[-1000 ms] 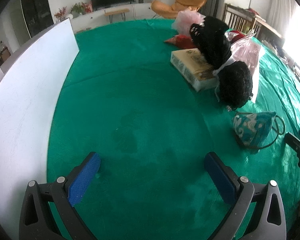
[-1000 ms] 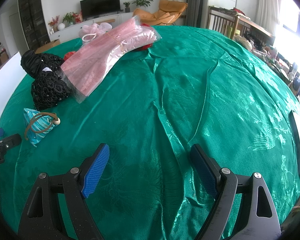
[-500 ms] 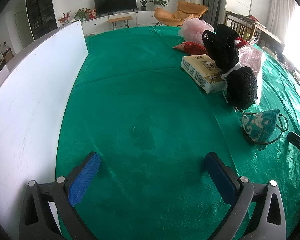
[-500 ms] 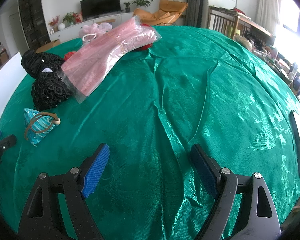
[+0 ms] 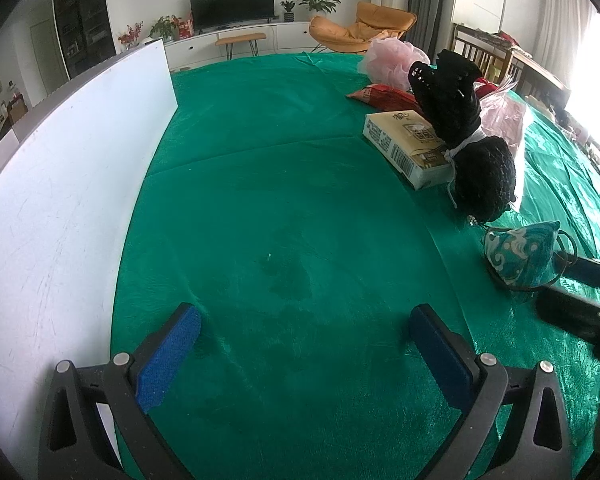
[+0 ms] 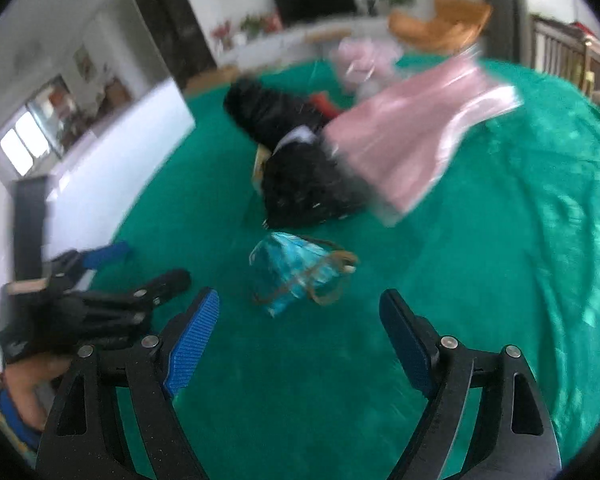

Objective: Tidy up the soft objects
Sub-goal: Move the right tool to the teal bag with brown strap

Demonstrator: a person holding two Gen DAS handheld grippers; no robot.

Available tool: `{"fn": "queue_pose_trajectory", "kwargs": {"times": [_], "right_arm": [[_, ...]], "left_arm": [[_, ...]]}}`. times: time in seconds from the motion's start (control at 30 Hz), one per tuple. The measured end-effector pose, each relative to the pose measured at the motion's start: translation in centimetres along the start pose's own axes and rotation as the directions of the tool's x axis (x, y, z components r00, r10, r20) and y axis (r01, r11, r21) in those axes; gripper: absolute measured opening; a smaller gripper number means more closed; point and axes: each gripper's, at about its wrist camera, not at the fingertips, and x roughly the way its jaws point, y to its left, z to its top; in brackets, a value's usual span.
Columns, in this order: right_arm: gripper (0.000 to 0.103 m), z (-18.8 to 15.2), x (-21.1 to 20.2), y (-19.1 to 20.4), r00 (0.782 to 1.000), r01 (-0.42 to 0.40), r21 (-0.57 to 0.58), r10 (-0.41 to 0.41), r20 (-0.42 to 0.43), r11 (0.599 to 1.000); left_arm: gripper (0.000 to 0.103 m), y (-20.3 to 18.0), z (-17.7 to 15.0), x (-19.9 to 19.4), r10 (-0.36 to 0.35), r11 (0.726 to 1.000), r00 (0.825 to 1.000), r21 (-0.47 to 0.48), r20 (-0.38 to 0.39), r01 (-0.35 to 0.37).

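While your right gripper (image 6: 299, 338) is hovering with its jaws spread wide and gripping nothing, the teal pouch (image 6: 298, 276) is lying on the green cloth (image 6: 500, 280) of the worktop just ahead of them. Your left gripper (image 5: 305, 354) is likewise hanging with jaws apart over bare cloth, beside the white board (image 5: 60, 200). Beyond the pouch, the black mesh bundle (image 6: 300, 184) is touching the pink packet (image 6: 412, 140).
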Motion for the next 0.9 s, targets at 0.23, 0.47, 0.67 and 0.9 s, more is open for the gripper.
{"fn": "queue_pose_trajectory", "kwargs": {"times": [0.23, 0.47, 0.67, 0.9], "right_arm": [[0.056, 2.1, 0.5, -0.7, 0.992, 0.127, -0.058, -0.127, 0.002, 0.99], [0.057, 0.4, -4.1, -6.9, 0.942, 0.316, 0.071, -0.322, 0.096, 0.946], [0.074, -0.8, -2.6, -7.4, 0.942, 0.329, 0.074, -0.333, 0.048, 0.942], [0.082, -1.1, -2.7, -7.4, 0.941, 0.336, 0.055, -0.338, 0.031, 0.94]], "left_arm": [[0.103, 0.0, 0.0, 0.0, 0.0, 1.0, 1.0, 0.0, 0.0, 0.0], [0.103, 0.0, 0.0, 0.0, 0.001, 1.0, 1.0, 0.0, 0.0, -0.001], [0.103, 0.0, 0.0, 0.1, 0.0, 1.0, 1.0, 0.0, 0.0, 0.0], [0.103, 0.0, 0.0, 0.1, 0.0, 1.0, 1.0, 0.0, 0.0, 0.0]]}}
